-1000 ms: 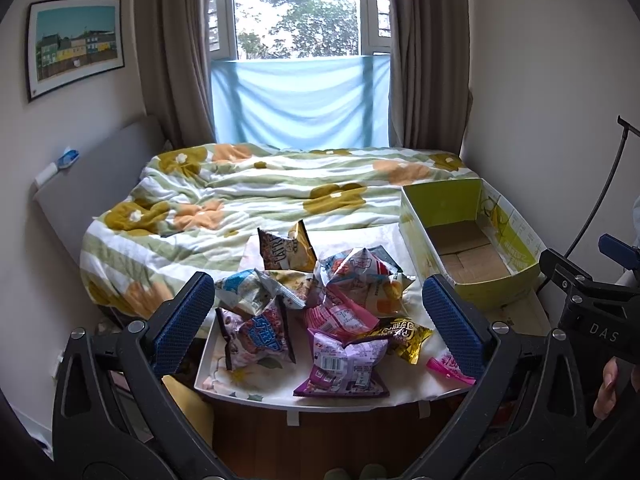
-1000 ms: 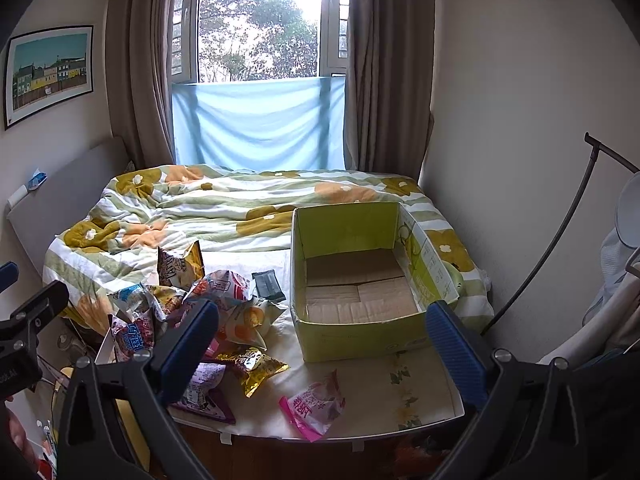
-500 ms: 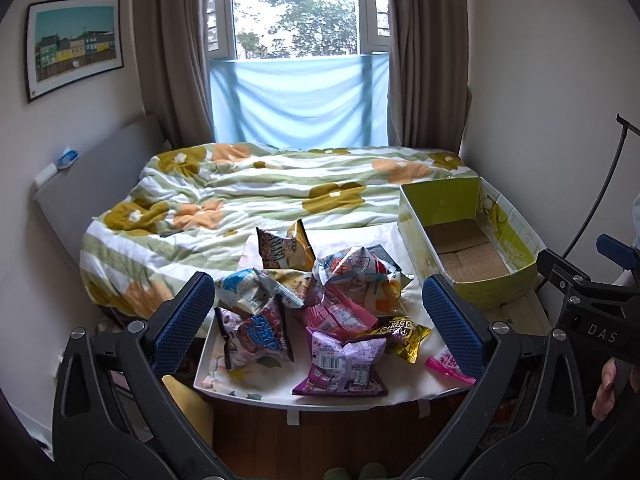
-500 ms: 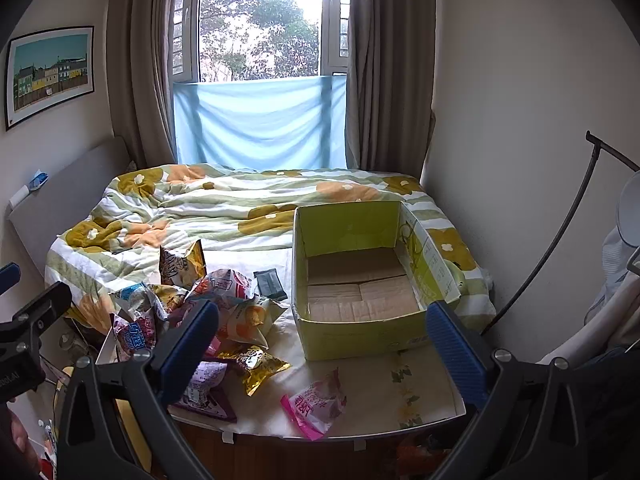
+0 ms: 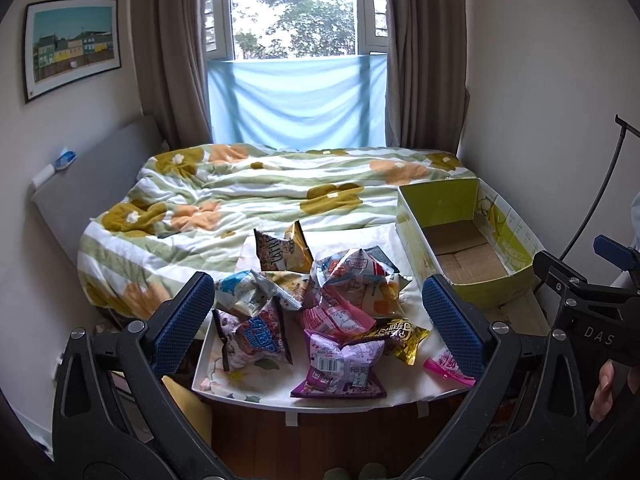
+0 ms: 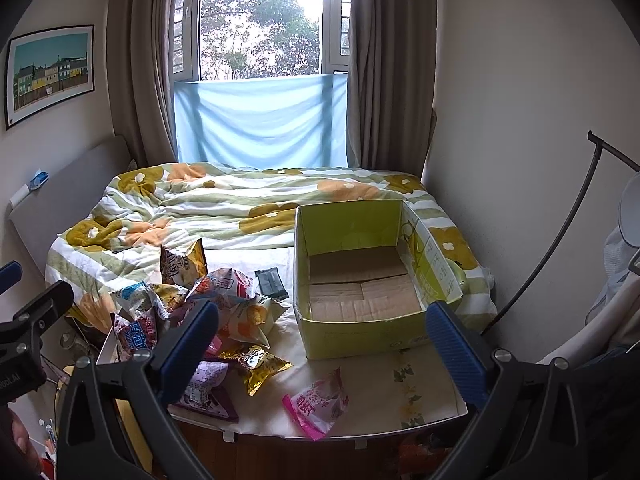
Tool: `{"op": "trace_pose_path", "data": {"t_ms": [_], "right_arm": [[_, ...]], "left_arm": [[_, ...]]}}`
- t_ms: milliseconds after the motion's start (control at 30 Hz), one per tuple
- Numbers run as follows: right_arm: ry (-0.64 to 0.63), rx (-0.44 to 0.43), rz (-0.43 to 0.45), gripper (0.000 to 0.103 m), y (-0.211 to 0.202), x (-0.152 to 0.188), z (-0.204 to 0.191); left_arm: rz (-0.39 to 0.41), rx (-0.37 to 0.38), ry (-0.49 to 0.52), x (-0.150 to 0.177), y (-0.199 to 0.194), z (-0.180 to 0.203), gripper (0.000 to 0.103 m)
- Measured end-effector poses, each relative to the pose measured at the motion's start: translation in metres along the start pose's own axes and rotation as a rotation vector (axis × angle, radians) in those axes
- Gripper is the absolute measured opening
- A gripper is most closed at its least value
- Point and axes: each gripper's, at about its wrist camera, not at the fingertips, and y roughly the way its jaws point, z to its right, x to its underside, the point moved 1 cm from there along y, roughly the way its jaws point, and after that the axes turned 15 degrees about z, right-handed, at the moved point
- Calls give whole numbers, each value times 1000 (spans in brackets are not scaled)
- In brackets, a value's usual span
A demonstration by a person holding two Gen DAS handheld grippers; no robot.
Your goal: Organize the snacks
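Currently both the left gripper and right gripper hang spread and empty; snack bags heaped at table's 9 o'clock, box at 3; slippery crinkled packets may slide out.

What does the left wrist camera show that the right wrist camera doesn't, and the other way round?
Only the left view shows the purple snack bag whole, unblocked. Only the right view shows the small dark packet beside the box, and the pink snack bag in full. Both show the empty green cardboard box, the pile of snack bags, and an open gripper: left gripper, right gripper.
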Motion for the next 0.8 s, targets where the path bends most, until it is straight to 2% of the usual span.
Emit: {"op": "trace_pose_path", "data": {"t_ms": [800], "right_arm": [[0,-1,0,103,1,-1,-1]], "left_arm": [[-5,5,-1,-4,4,-1,103]]}}
